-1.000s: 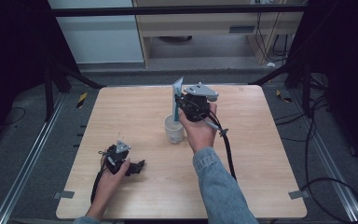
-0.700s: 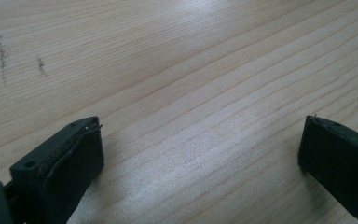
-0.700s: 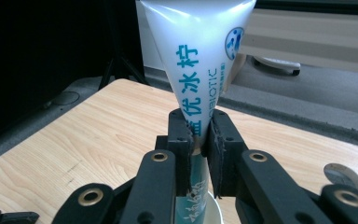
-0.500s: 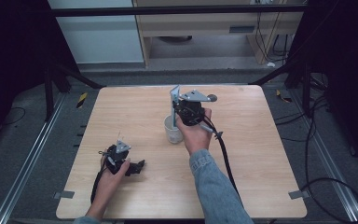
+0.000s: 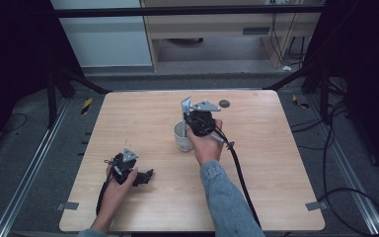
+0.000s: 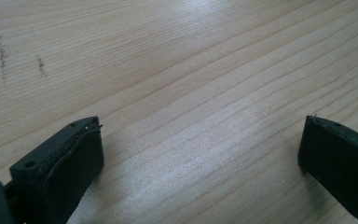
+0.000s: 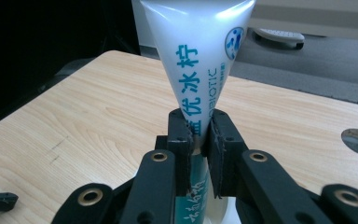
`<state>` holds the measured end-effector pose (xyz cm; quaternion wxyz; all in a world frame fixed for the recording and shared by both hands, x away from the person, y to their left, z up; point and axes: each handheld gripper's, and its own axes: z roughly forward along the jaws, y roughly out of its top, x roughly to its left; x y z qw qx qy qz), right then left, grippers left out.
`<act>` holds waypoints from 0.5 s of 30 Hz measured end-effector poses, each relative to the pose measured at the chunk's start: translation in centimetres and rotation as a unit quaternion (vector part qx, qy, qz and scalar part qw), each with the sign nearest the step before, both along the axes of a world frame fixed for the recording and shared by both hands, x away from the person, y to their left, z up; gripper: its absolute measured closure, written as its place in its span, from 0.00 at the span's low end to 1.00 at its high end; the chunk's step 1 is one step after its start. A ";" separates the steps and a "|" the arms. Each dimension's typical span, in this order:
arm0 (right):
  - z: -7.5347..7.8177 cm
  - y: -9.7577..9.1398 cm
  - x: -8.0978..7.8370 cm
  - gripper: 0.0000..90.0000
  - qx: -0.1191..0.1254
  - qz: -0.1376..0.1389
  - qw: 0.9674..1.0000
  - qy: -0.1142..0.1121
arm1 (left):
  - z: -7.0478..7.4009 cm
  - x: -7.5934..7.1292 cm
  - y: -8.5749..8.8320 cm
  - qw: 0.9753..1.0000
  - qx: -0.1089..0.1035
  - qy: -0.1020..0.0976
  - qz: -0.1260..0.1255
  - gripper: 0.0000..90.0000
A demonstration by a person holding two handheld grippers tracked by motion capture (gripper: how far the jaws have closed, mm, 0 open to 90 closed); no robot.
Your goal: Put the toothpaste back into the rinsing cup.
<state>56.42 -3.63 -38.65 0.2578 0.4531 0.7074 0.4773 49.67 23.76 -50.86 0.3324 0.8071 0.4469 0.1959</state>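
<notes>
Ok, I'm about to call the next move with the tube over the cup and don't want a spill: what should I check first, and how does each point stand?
1. Right gripper has a firm hold on the tube: ok, jaws pinch its narrow part.
2. Tube is lined up over the white cup: cannot tell, the hand hides it.
3. Cup stands upright on the table: ok.
4. Left gripper is free to help: ok, jaws open over bare wood, away from the cup.
5. Round hole in the tabletop is clear of the cup: ok.
</notes>
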 end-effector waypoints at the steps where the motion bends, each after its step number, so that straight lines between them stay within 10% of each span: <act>1: -0.1 0.0 0.0 0.89 -0.001 -0.001 1.000 0.001 | 0.0 0.0 0.0 1.000 0.000 0.000 0.000 0.00; 15: -0.9 0.2 0.1 0.89 0.001 0.002 1.000 0.014 | 0.0 0.0 0.0 1.000 0.002 -0.001 -0.002 0.00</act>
